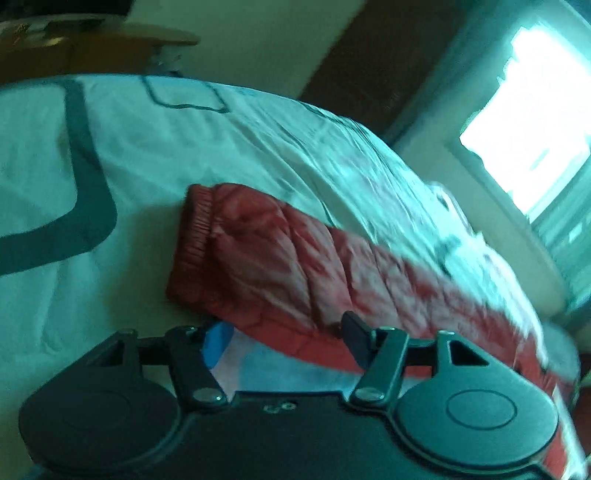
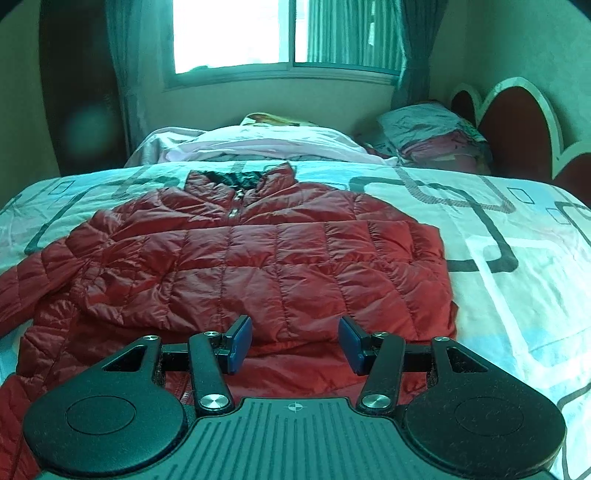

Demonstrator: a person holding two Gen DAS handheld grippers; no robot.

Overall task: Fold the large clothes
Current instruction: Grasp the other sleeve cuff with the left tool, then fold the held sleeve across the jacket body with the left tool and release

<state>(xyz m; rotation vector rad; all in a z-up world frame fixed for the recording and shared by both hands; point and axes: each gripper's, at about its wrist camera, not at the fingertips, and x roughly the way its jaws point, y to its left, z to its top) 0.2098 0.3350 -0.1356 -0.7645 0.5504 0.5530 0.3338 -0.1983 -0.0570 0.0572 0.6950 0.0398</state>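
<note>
1. A red quilted puffer jacket [image 2: 236, 258] lies flat on a bed with a white patterned bedspread [image 2: 517, 258], collar toward the window.
2. The right tongs [image 2: 295, 341] hover released above the jacket's hem, gripping nothing.
3. The left tongs [image 1: 286, 341] stand parted around a sleeve [image 1: 266, 254]; the blurred view doesn't show any grasp.

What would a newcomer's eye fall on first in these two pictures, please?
The red puffer jacket spread across the patterned bedspread, collar toward the bright window. Next, its outstretched sleeve in the blurred left view, with the left hand-held gripper close over its edge.
</note>
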